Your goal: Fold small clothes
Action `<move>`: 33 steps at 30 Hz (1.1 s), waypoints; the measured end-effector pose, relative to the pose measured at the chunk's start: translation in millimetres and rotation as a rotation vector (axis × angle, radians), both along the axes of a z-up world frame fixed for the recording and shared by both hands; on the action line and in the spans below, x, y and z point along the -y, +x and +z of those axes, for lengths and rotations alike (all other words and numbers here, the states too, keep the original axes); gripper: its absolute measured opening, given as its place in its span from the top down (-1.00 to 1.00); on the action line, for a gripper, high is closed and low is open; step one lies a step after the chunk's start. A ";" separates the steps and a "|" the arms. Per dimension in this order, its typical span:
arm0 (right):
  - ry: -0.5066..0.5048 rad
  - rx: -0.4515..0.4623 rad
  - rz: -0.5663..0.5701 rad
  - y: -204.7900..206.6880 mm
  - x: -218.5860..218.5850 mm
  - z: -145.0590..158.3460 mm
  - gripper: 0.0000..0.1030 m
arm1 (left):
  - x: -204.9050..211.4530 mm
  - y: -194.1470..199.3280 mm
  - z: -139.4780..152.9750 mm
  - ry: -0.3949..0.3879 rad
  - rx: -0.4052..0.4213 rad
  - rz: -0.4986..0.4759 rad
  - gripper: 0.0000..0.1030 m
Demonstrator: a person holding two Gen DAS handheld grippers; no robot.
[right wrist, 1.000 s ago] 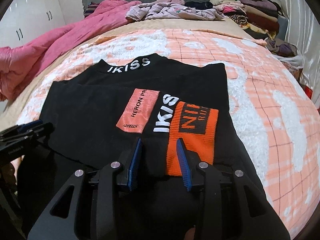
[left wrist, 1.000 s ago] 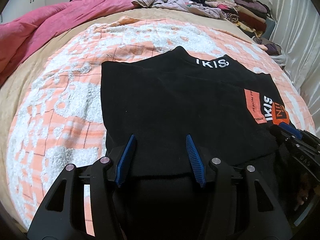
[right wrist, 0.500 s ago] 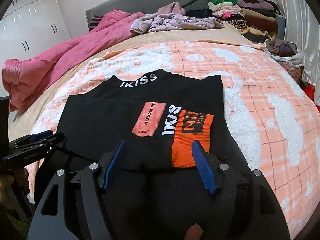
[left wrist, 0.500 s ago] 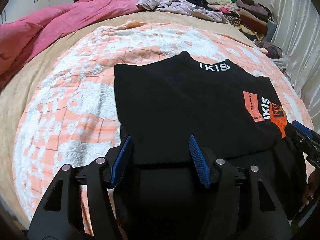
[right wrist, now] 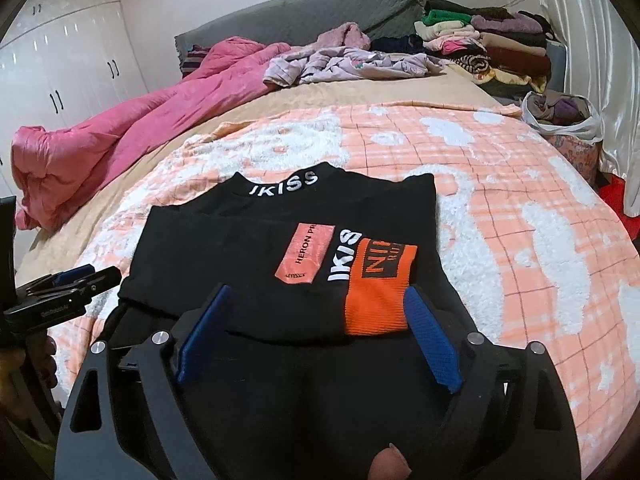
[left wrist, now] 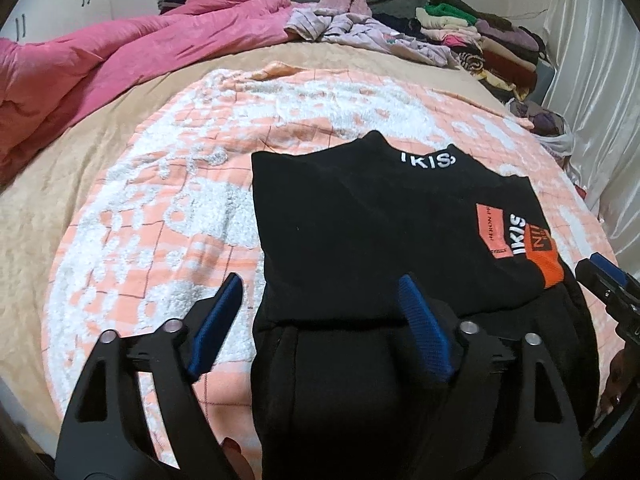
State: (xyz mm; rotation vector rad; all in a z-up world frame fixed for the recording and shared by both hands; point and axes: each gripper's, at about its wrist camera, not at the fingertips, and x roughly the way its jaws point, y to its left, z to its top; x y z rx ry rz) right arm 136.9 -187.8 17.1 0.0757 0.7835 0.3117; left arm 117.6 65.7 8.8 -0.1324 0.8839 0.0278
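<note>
The bed (right wrist: 420,92) serves as the folding surface: a peach-and-white checked blanket (right wrist: 520,184) is spread over it, giving a flat bare area, while the pink quilt (right wrist: 120,132) is pushed to the far left and the pile of folded clothes (right wrist: 492,44) sits far right, out of the way. The black sweater (left wrist: 360,220) lies near the front edge of the blanket, its lower half doubled up over the body so the orange patches face up; that fold looks just laid. Both grippers hover over the near folded edge. The left gripper (left wrist: 324,320) has its jaws opening wide, pads clear of the cloth, gripping nothing; the right gripper (right wrist: 316,332) likewise is opening, cloth below but not pinched.

The right wrist view shows the full "IKISS" collar lettering, the white wardrobe (right wrist: 68,60) and a bagged bundle (right wrist: 560,116) at far right. The left wrist view alone shows the sweater's left edge.
</note>
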 end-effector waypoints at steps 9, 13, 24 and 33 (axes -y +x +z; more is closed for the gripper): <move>0.004 0.041 0.000 -15.3 4.1 15.6 -0.77 | -3.5 -20.6 26.1 -0.017 0.061 0.001 -0.78; 0.001 0.056 0.000 -21.4 7.5 21.9 -0.77 | -5.1 -29.4 37.8 -0.014 0.087 0.006 -0.78; -0.012 0.088 0.013 -48.1 16.9 32.7 -0.80 | -22.4 -56.4 46.2 -0.023 0.105 0.046 -0.78; -0.037 0.108 0.025 -70.2 24.6 36.3 -0.80 | -39.5 -77.9 44.6 -0.020 0.101 0.090 -0.78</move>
